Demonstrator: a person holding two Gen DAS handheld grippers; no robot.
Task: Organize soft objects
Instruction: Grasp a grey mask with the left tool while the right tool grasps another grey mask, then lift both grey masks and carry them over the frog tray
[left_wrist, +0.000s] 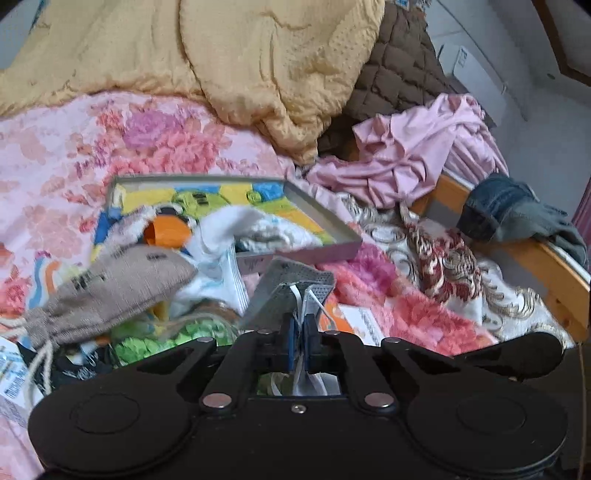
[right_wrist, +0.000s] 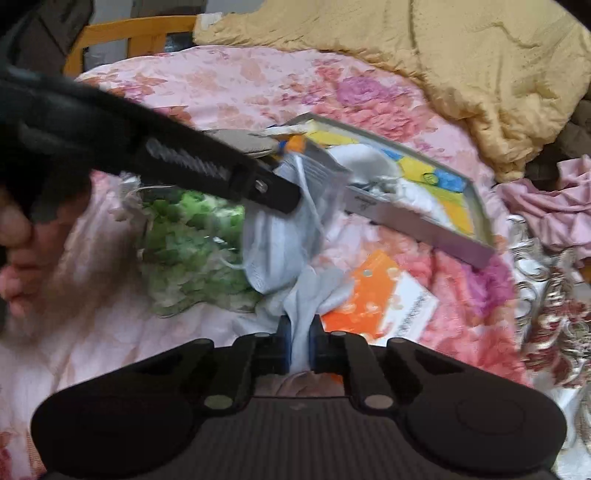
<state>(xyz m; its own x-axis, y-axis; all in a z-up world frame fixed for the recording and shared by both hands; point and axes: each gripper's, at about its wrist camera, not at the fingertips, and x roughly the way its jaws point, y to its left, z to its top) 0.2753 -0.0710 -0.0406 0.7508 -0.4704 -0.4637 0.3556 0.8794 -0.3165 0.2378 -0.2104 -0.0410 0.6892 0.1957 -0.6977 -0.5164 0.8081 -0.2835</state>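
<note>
My left gripper (left_wrist: 300, 321) is shut on a grey face mask (left_wrist: 295, 284) with white ear loops, held above the bed. My right gripper (right_wrist: 299, 334) is shut on a pale grey-white cloth (right_wrist: 314, 291) that hangs together with the mask (right_wrist: 314, 173). The left gripper (right_wrist: 284, 195) reaches across the right wrist view from the left. A shallow box lid (left_wrist: 317, 221) with a colourful printed inside holds white cloths (left_wrist: 258, 225) and an orange item (left_wrist: 168, 230). A beige sock (left_wrist: 122, 280) hangs blurred at left. A green crumpled bag (right_wrist: 192, 243) lies beside the box.
A floral pink bedspread (left_wrist: 74, 155) covers the bed. A yellow quilt (left_wrist: 258, 66), a brown quilted jacket (left_wrist: 399, 74), pink clothes (left_wrist: 413, 147) and jeans (left_wrist: 509, 210) lie toward the wooden bed rail (left_wrist: 554, 273). An orange and white card (right_wrist: 384, 299) lies on the bedspread.
</note>
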